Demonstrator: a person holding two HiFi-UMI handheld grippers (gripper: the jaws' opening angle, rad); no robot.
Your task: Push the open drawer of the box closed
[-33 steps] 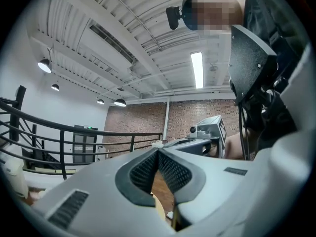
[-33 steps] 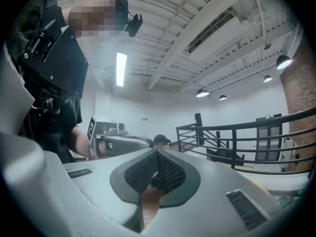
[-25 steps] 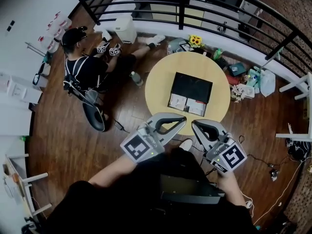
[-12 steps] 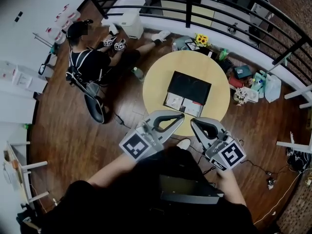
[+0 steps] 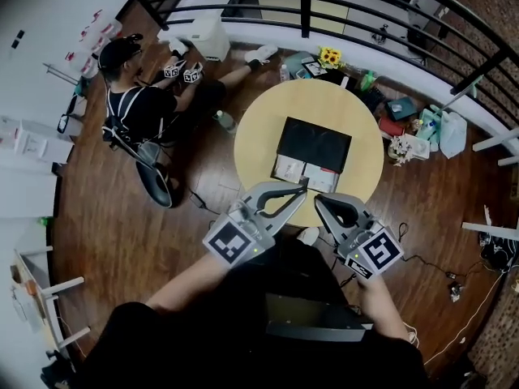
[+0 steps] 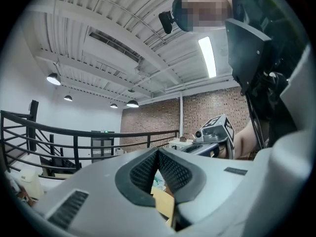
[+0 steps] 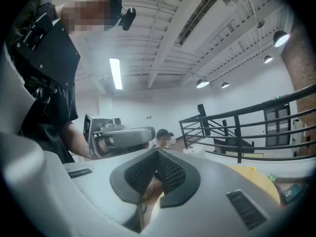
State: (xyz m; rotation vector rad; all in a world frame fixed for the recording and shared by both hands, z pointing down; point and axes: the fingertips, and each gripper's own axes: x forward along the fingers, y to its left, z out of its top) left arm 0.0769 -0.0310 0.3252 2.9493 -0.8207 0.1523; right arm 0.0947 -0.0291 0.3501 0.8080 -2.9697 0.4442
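Observation:
A black box (image 5: pixel 316 142) lies on the round yellow table (image 5: pixel 259 136) in the head view. Its drawer (image 5: pixel 306 173) stands pulled out toward me, with white contents showing. My left gripper (image 5: pixel 302 187) is shut and empty, its tips at the drawer's near edge; whether they touch it I cannot tell. My right gripper (image 5: pixel 319 203), also shut and empty, hovers over the table's near rim, just right of the left one. Both gripper views look up at the ceiling: the left gripper (image 6: pixel 158 150) and the right gripper (image 7: pixel 158 153) show their pads meeting at the tip.
A person (image 5: pixel 134 104) sits on the wooden floor to the far left of the table. A black railing (image 5: pixel 324 5) curves behind it. Bags, flowers (image 5: pixel 328 57) and small clutter lie on the floor at the table's far right side.
Both grippers have crept slightly forward toward the drawer's front; the left tips now reach its near edge. Both stay shut.

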